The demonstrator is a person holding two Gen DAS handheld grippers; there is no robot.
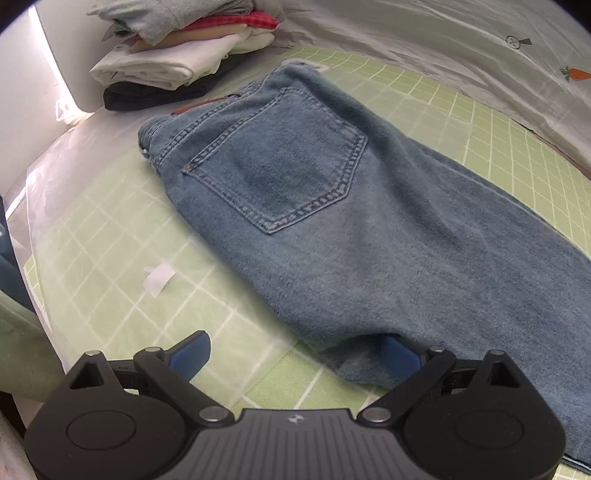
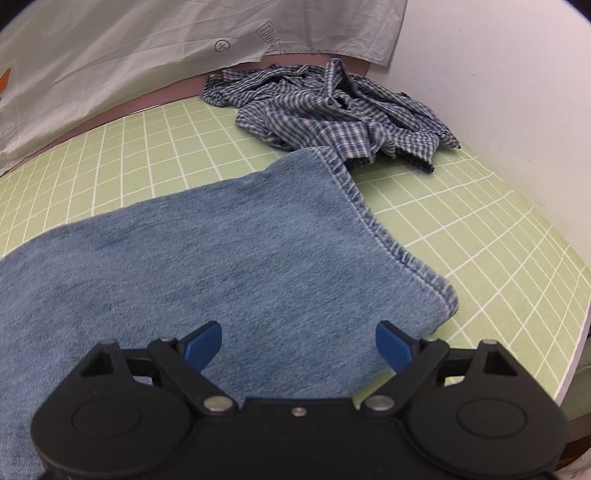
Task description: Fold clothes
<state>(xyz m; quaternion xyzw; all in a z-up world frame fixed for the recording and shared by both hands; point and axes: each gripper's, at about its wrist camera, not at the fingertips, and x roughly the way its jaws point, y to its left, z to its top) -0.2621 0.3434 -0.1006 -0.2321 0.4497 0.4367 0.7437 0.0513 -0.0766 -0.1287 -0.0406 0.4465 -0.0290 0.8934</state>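
Desk: a green cutting mat (image 1: 110,236) with a white grid covers it, with a pale sheet (image 1: 424,33) draped along the far side.
Jeans: a pair of blue jeans (image 1: 332,206) lies flat across the mat, back pocket (image 1: 280,162) up, waistband toward the folded pile, leg hem (image 2: 373,218) toward the checked shirt.
Folded pile: a stack of folded clothes (image 1: 173,55) sits at the mat's far left corner, white, red and grey over a dark piece, just beyond the waistband.
Checked shirt: a crumpled blue plaid shirt (image 2: 332,107) lies at the far right of the mat, touching the hem's far corner.
Left gripper (image 1: 295,354): spread wide, low at the jeans' near edge; its right finger is tucked under the denim, the left one clear over the mat.
Right gripper (image 2: 299,347): spread wide over the leg near the hem, nothing between the fingers.
Paper scrap: a small white slip (image 1: 159,280) lies on the mat, left of the jeans.
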